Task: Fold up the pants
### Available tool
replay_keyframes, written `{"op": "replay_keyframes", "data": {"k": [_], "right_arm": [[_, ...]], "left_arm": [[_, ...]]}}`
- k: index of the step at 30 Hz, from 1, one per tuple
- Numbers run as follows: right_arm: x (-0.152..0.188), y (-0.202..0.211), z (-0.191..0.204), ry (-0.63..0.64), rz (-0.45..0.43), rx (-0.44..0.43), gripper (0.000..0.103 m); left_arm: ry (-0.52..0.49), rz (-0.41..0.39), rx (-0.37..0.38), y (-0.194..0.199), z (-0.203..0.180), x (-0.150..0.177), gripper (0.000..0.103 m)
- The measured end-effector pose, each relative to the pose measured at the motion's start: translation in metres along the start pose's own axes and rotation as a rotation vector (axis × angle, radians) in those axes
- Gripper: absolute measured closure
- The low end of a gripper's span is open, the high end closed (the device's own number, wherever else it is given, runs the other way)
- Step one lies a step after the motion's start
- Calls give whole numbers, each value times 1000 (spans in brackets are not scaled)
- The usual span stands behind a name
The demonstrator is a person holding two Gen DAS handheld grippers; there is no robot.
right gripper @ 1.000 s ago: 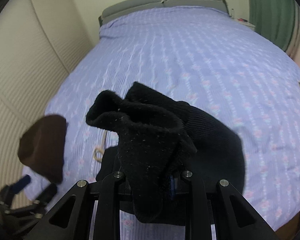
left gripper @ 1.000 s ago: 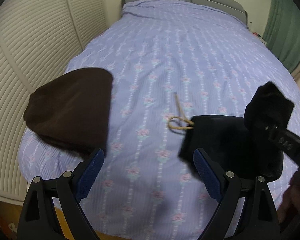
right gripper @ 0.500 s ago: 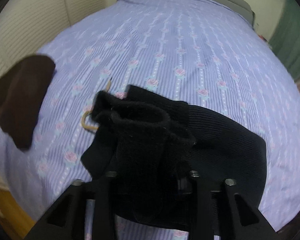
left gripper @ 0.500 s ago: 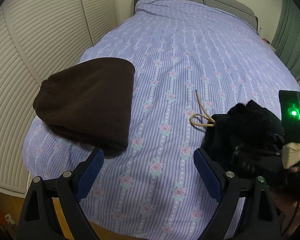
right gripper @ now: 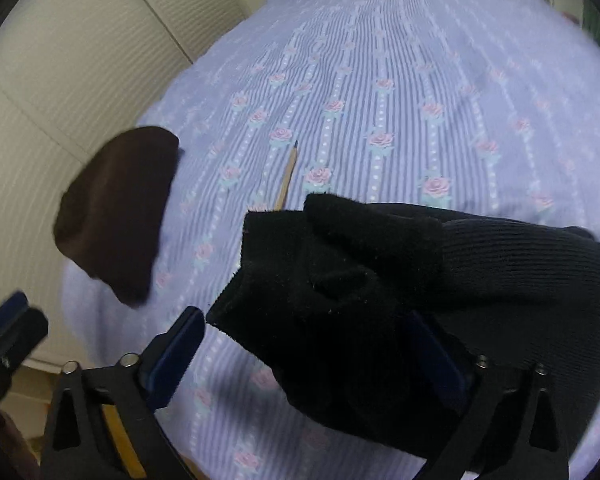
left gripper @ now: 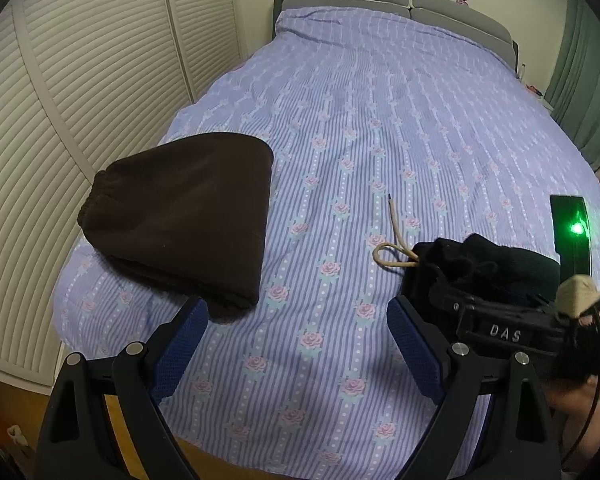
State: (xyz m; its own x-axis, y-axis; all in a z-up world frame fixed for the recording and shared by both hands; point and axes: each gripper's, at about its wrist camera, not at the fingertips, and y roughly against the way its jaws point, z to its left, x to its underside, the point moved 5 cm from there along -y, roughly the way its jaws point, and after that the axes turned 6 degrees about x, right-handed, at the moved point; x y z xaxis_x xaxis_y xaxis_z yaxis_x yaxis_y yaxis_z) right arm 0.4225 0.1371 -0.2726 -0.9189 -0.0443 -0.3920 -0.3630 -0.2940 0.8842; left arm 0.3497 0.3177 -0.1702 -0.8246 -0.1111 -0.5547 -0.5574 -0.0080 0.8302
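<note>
Looking along the left gripper (left gripper: 298,344), its two blue-padded fingers (left gripper: 180,350) stand wide apart with nothing between them, above the near edge of a bed covered by a lilac bedspread with rose stripes (left gripper: 380,128). One folded brown garment (left gripper: 184,220) lies flat at the left of the bedspread, just beyond the left finger. At the right, the black pants (left gripper: 488,264) sit bunched on the bedspread, partly hidden behind the right gripper (left gripper: 504,330), which is cut off by the frame edge. One tan drawstring (left gripper: 394,248) loops out of the pants onto the cover. Louvred closet doors (left gripper: 80,80) fill the left side; a grey headboard (left gripper: 384,0) closes the far end.

From the right wrist view, blurred throughout, the right gripper (right gripper: 308,356) is spread open; the black pants (right gripper: 380,288) drape over and hide its right finger, while the left finger (right gripper: 176,356) is bare. Whether the cloth touches the pads is hard to tell. The drawstring's (right gripper: 286,178) straight end shows beyond the pants, and the brown garment (right gripper: 118,212) lies at the left. Part of the left gripper (right gripper: 8,332) shows at the lower left edge.
</note>
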Motion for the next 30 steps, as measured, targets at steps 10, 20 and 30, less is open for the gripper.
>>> {"op": "replay_keyframes", "data": {"k": [10,20,30], "right_arm": [[-4,40,-18,-67,-6,-82,0],[-12,116,-91,-87,-128,16,10],[-8,140,-140,33,-118,195,44]], "left_arm": [[-39,-22,26,17,-43,-10,11],[-132,-42,145,21,-132,-20,11],[-210,-6,208,-14,-221,-11,18]]}}
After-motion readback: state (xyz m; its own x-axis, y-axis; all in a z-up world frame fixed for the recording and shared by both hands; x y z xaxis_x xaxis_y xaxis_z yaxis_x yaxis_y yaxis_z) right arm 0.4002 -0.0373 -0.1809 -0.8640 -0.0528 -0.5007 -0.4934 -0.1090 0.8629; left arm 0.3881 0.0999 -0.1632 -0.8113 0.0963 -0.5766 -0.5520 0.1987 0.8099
